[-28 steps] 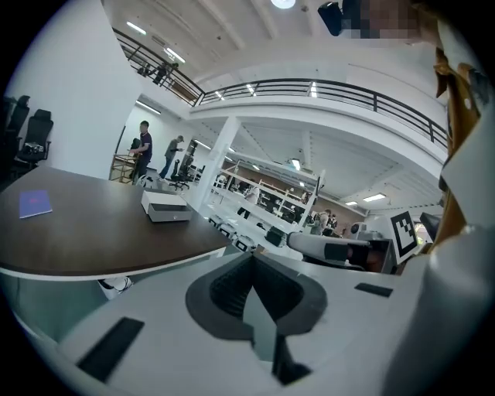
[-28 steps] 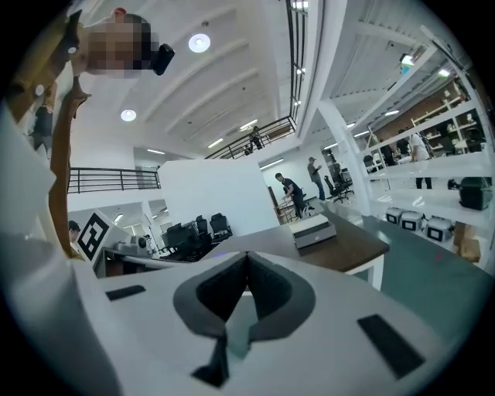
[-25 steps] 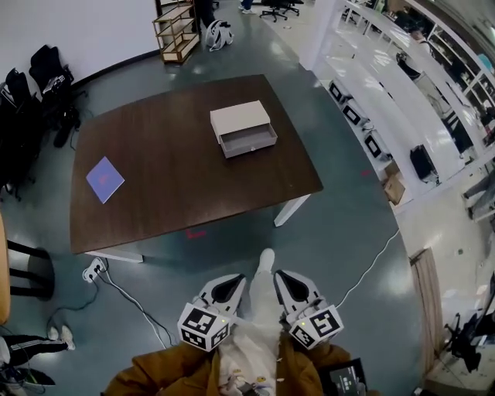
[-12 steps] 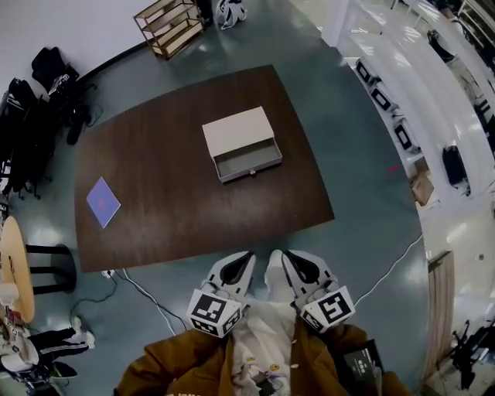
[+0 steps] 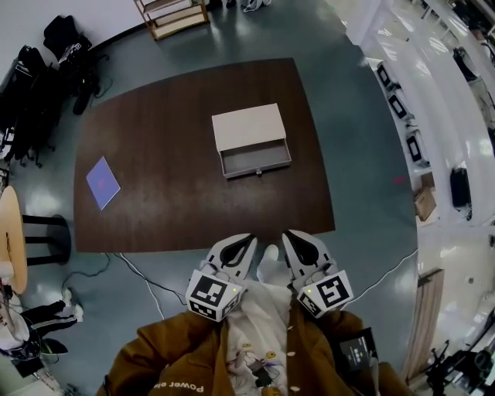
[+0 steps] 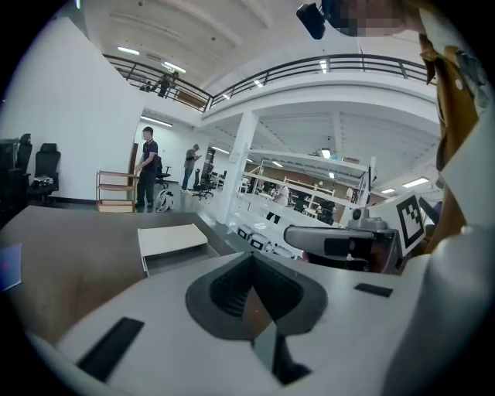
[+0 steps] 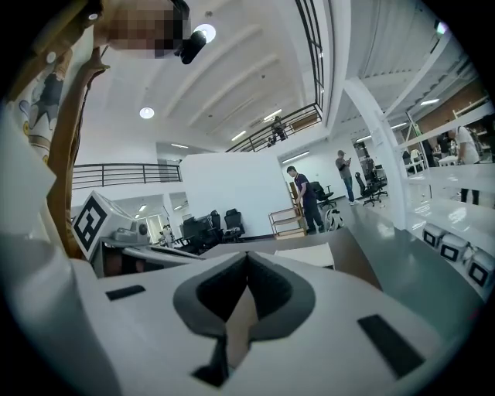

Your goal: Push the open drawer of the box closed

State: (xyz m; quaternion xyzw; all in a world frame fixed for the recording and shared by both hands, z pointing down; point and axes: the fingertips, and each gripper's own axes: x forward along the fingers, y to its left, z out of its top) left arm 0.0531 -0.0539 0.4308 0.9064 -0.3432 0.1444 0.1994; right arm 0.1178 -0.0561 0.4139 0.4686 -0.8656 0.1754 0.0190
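Observation:
A beige box (image 5: 249, 128) stands right of centre on the dark brown table (image 5: 155, 209), its grey drawer (image 5: 255, 160) pulled open toward me. In the left gripper view the box (image 6: 172, 239) shows ahead over the jaws; in the right gripper view the box (image 7: 306, 255) is a pale slab on the table. My left gripper (image 5: 249, 241) and right gripper (image 5: 291, 236) hang side by side just off the table's near edge, well short of the drawer. Both are shut with nothing between the jaws. Each gripper view also catches the other gripper: the right gripper (image 6: 332, 244) and the left gripper (image 7: 116, 230).
A blue notebook (image 5: 102, 182) lies on the table's left side. A stool (image 5: 42, 238) and a round wooden tabletop (image 5: 9, 247) stand at the left, bags (image 5: 46, 69) at the far left, a wooden shelf (image 5: 172, 15) beyond the table. People (image 6: 147, 166) stand in the background.
I have walked toward the table, so both grippers now sit at its near edge instead of over open floor. The box and open drawer have not moved on the table.

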